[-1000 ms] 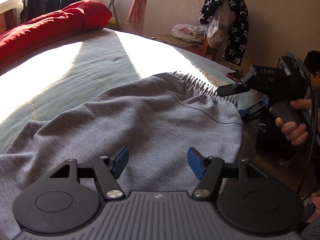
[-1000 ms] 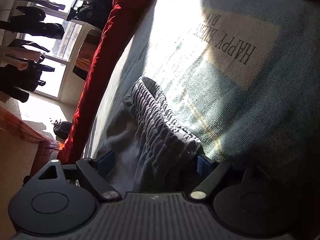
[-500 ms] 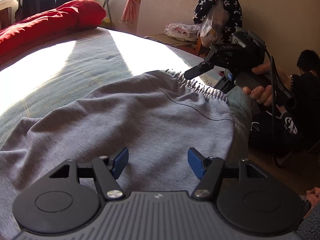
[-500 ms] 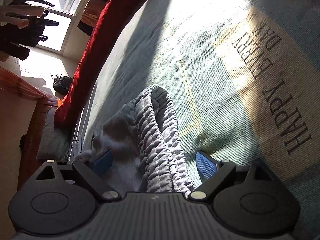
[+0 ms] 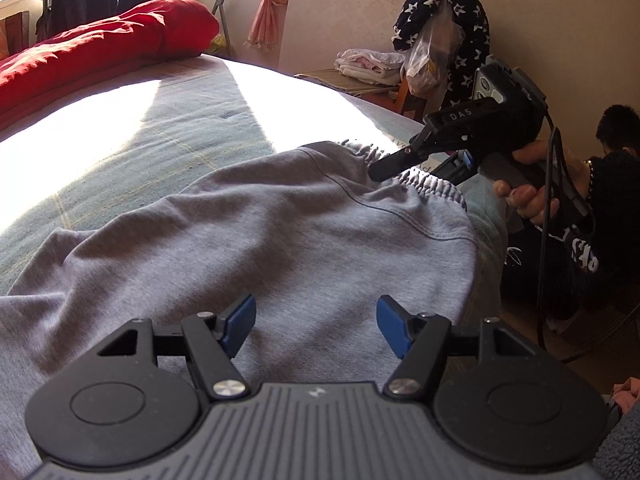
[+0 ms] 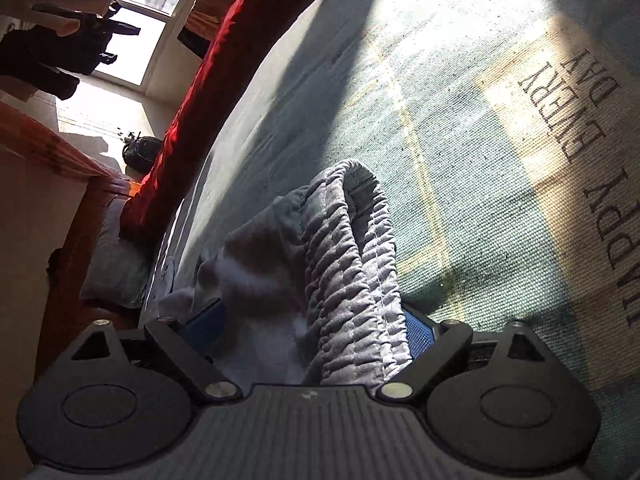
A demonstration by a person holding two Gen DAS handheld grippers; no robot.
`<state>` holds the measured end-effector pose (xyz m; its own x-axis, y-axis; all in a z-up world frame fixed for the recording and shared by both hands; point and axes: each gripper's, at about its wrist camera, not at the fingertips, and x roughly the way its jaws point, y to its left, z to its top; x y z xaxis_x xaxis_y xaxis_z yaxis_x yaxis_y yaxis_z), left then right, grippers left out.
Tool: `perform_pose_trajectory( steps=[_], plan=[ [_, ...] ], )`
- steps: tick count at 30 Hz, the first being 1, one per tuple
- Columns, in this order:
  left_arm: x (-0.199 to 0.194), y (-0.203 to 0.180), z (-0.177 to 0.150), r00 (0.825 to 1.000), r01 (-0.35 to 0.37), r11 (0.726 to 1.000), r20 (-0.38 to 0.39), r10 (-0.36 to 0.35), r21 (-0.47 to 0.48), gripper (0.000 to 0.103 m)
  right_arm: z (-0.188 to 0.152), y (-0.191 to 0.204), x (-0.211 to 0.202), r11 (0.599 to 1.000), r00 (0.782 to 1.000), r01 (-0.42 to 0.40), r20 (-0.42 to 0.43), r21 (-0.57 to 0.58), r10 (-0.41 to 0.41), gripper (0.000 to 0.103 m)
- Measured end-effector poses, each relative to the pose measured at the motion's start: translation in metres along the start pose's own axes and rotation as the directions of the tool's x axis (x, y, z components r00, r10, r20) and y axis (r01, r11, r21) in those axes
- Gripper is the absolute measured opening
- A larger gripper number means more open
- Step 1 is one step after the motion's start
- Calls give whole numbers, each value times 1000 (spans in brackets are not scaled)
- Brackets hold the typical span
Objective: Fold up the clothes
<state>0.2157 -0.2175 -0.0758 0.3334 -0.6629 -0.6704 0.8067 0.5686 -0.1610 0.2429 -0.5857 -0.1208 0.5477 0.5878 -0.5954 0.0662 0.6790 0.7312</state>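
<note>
Left wrist view: grey sweatpants [image 5: 280,232] lie spread across the teal bedspread [image 5: 160,136], elastic waistband [image 5: 420,178] at the bed's far edge. Over at that waistband, the right gripper [image 5: 416,164] has the ruched band between its jaws, which are closing on it but not fully pressed together. Left gripper [image 5: 316,320] hovers above the grey fabric, jaws wide apart, nothing held. Red duvet [image 5: 100,52] bunched along the far side.
</note>
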Motion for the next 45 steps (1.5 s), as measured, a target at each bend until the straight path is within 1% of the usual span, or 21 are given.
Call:
perform_pose_trajectory(
  steps=[1, 2, 4, 9, 11, 13, 15, 18, 20, 23, 24, 27, 28, 30, 33, 35, 36, 38, 41, 43, 45],
  plan=[
    [1, 2, -1, 1000, -4, 1000, -5, 4, -3, 71, -2, 2, -3, 1000, 1000, 18, 9, -8, -18, 40],
    [3, 3, -2, 1000, -10, 1000, -13, 10, -6, 71, -4, 3, -6, 1000, 999, 29, 18, -11, -29, 32],
    [6, 5, -3, 1000, -16, 1000, -24, 16, -13, 71, -8, 6, -12, 998, 998, 52, 34, -17, -52, 27],
    [9, 0, -3, 1000, 15, 1000, -22, -15, 3, 71, -18, 13, -27, 994, 991, 110, 76, -28, -107, 26],
    [9, -4, -3, 999, 16, 1000, -34, -16, 16, 71, -22, 15, -33, 991, 987, 133, 93, -33, -129, 29],
    [4, -8, -6, 999, 19, 999, -43, -18, 36, 71, -19, 25, -30, 989, 986, 139, 103, -57, -133, 51],
    [-5, -8, -11, 999, 12, 999, -46, -9, 49, 71, -17, 34, -26, 986, 985, 145, 112, -83, -135, 54],
    [-23, -2, -21, 999, -26, 998, -40, 28, 52, 71, -13, 49, -19, 981, 983, 153, 125, -121, -138, 57],
    [-30, 7, -24, 998, -54, 998, -38, 55, 34, 71, -10, 59, -15, 976, 981, 158, 134, -147, -139, 58],
    [-35, 20, -30, 991, -119, 993, -56, 119, 1, 71, -6, 74, -9, 969, 979, 167, 147, -185, -140, 58],
    [-37, 23, -34, 990, -125, 992, -60, 124, -8, 71, -5, 79, -7, 966, 978, 170, 152, -197, -141, 58],
    [-46, 28, -45, 989, -129, 991, -70, 127, -22, 73, -1, 93, -1, 956, 976, 178, 165, -235, -142, 58],
    [-49, 29, -49, 989, -130, 991, -73, 128, -24, 77, 1, 98, 1, 952, 975, 181, 170, -247, -142, 58],
    [-55, 31, -58, 989, -128, 991, -84, 124, -40, 78, 4, 94, 15, 948, 969, 212, 174, -239, -174, 58],
    [-68, 37, -71, 991, -105, 991, -88, 97, -87, 78, 9, 85, 36, 939, 958, 262, 178, -222, -225, 43],
    [-76, 40, -73, 992, -99, 990, -86, 91, -98, 78, 12, 79, 50, 932, 949, 295, 181, -211, -259, 43],
    [-80, 40, -72, 992, -101, 990, -84, 93, -101, 78, 11, 81, 48, 933, 947, 296, 190, -205, -259, 45],
    [-85, 43, -65, 991, -123, 987, -67, 116, -105, 78, 4, 93, 40, 932, 947, 290, 206, -217, -247, 53],
    [-89, 49, -45, 986, -164, 982, 4, 165, -95, 78, -7, 115, 28, 928, 948, 277, 228, -250, -221, 58],
    [-85, 54, -37, 982, -186, 976, 14, 188, -111, 78, -17, 130, 24, 924, 953, 255, 237, -284, -190, 68],
    [-75, 58, -34, 974, -228, 964, -14, 228, -134, 78, -32, 147, 25, 919, 960, 229, 233, -322, -158, 68]
  ],
)
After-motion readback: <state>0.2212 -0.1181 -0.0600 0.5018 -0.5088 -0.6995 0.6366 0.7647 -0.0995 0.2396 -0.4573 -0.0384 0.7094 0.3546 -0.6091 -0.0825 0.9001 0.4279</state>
